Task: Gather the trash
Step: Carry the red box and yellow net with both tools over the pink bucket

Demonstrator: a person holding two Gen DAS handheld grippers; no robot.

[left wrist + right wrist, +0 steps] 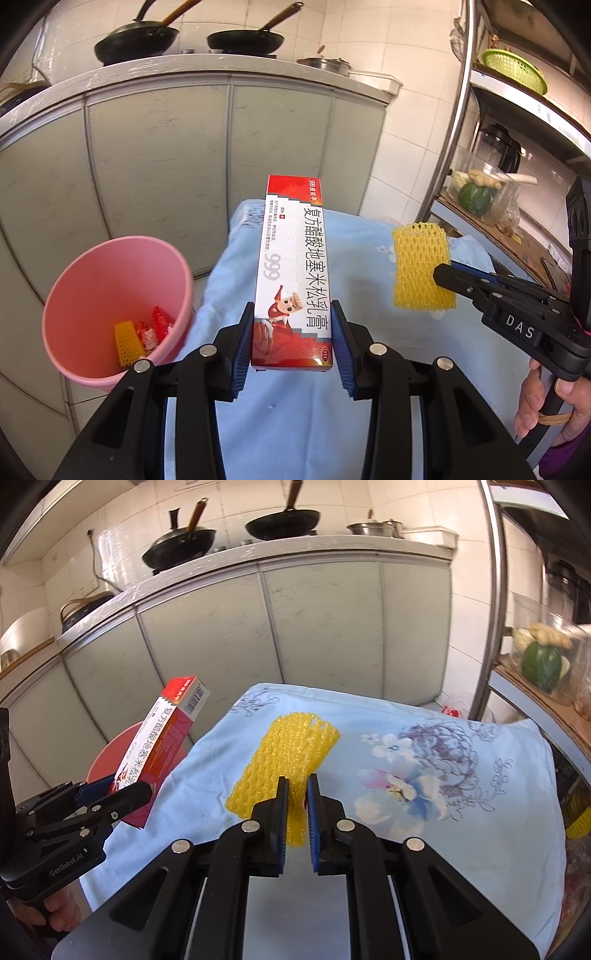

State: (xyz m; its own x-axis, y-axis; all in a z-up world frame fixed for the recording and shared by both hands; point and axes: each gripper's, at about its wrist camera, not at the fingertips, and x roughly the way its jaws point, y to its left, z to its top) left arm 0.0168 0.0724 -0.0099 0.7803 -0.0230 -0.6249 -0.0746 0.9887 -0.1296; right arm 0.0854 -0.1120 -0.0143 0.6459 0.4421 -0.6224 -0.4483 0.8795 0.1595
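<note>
My left gripper is shut on a red and white ointment box, held lengthwise above the table's left part; the box and that gripper also show at the left of the right wrist view. My right gripper is shut on a yellow foam fruit net, lifted off the cloth; the net and right gripper appear at the right in the left wrist view. A pink bucket on the floor left of the table holds a yellow net and red wrappers.
The table carries a pale blue flowered cloth. Grey kitchen cabinets with woks on top stand behind. A metal shelf rack with vegetables and a green basket stands at the right. A hand grips the right tool's handle.
</note>
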